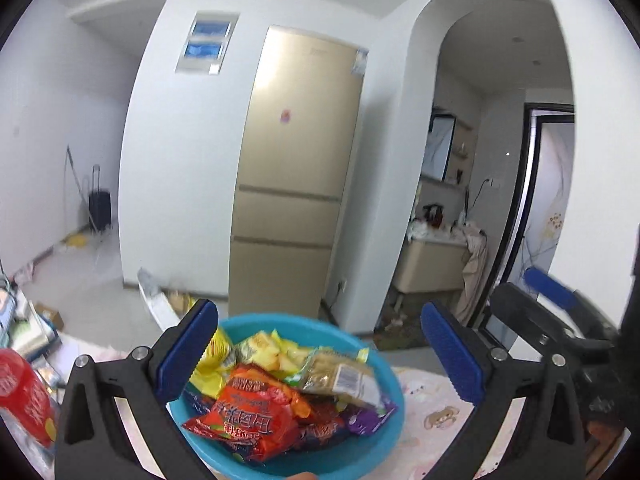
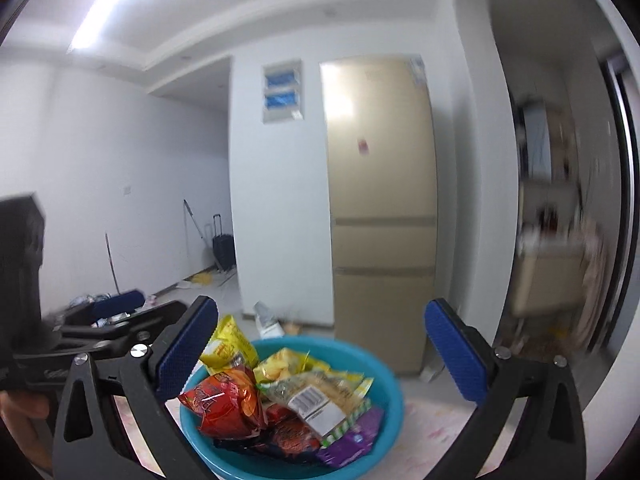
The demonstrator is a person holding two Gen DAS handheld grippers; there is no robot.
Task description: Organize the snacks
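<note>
Both tools (jaws spread) flank blue bowl of snacks.

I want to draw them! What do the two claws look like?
Both match: the left claw and right claw have black frames with triangle cut-outs, round silver screws, and two fingers tipped with bumpy blue pads. No cables or sleeves show.

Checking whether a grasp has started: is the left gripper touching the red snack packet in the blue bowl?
Cannot tell. In the left wrist view the open left gripper frames the blue bowl; its finger overlaps the bowl's rim, and depth to the red snack packet is unclear.
</note>
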